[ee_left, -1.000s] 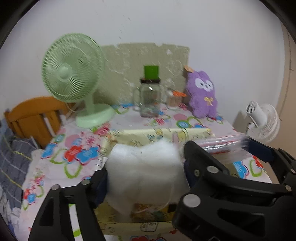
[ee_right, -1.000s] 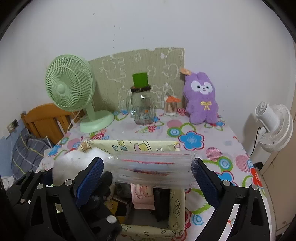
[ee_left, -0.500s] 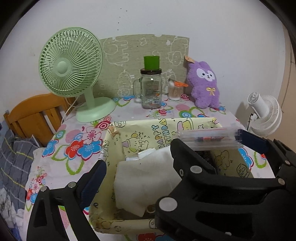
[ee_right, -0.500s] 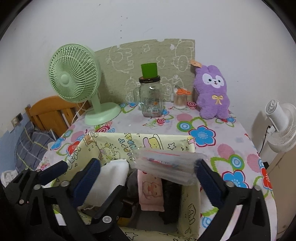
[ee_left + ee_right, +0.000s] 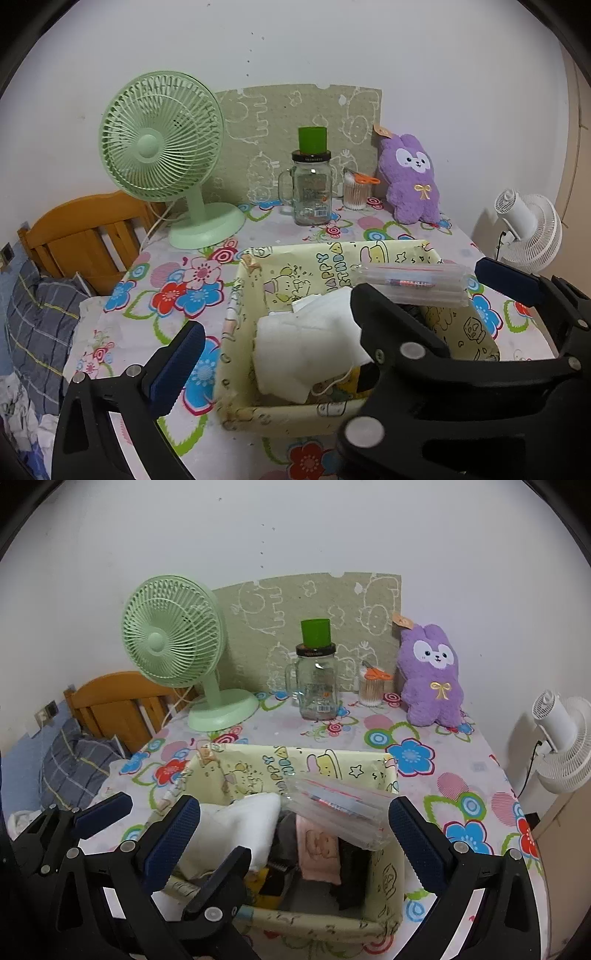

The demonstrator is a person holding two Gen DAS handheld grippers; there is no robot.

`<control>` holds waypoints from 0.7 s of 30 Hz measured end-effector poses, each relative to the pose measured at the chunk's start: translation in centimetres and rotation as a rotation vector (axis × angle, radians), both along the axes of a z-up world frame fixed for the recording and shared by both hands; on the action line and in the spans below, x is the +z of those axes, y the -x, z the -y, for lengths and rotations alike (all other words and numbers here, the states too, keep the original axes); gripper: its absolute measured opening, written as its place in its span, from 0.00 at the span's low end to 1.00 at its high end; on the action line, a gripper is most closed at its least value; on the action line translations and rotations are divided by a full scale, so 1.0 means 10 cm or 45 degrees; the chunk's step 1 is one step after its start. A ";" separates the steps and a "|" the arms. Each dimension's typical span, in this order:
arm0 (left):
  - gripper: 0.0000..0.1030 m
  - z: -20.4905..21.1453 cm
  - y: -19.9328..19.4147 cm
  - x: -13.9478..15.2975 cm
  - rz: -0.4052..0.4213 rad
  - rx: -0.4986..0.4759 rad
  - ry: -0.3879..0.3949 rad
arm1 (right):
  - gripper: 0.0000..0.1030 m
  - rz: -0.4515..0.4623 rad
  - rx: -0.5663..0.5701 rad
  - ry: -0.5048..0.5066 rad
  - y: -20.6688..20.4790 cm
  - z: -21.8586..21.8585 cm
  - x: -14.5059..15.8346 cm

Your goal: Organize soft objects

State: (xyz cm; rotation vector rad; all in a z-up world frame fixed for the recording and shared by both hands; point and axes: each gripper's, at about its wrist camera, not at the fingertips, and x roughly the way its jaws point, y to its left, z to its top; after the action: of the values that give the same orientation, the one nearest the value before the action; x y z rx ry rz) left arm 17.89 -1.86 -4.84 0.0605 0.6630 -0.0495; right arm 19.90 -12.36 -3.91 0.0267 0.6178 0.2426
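Observation:
A yellow cartoon-print fabric box (image 5: 236, 332) (image 5: 384, 878) sits on the flowered tablecloth. A white soft cloth (image 5: 306, 347) (image 5: 240, 827) lies inside its left part. A clear plastic pouch (image 5: 413, 282) (image 5: 340, 812) lies across the box's right side, above a pink cloth (image 5: 319, 853) and dark items. My left gripper (image 5: 273, 328) is open and empty, over the box's left side. My right gripper (image 5: 295, 834) is open and empty, straddling the box. A purple plush rabbit (image 5: 410, 181) (image 5: 434, 675) sits at the table's back right.
A green desk fan (image 5: 162, 147) (image 5: 173, 635) stands back left. A glass jar with a green cap (image 5: 312, 184) (image 5: 317, 675) and a cotton-swab cup (image 5: 356, 192) stand by the wall. A wooden chair (image 5: 85, 232) is left, a white fan (image 5: 561, 731) right.
My left gripper opened and let the white cloth drop into the box. My right gripper let go of the clear pouch, which now lies on the box. Both grippers drew back.

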 end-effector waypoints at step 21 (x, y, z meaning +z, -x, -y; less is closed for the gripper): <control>1.00 0.02 0.52 0.24 0.098 -0.026 0.014 | 1.00 0.080 -0.055 0.008 0.63 0.09 0.28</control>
State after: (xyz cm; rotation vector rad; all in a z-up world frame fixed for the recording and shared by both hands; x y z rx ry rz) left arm 12.66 -2.07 -2.43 0.0585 0.5855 -0.0702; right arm 13.56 -13.27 -1.10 0.0262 0.5546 0.1986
